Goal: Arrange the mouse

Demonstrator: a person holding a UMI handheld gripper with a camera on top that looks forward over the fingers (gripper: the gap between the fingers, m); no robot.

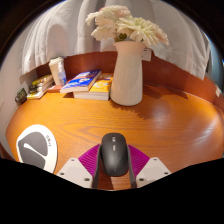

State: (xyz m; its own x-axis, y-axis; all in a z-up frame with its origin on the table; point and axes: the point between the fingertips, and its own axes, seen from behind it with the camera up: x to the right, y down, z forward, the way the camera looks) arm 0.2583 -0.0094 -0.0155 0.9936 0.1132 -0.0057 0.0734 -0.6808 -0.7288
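Hovering hand-held gripper (113,172), fingers astride mouse (113,153)

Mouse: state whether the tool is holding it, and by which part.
The mouse lies on the table between the tool's fingers. Whether the pads press its sides cannot be told.

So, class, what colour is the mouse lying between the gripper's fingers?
Black or very dark grey: the mouse shows plainly in the gripper view, between the fingers.
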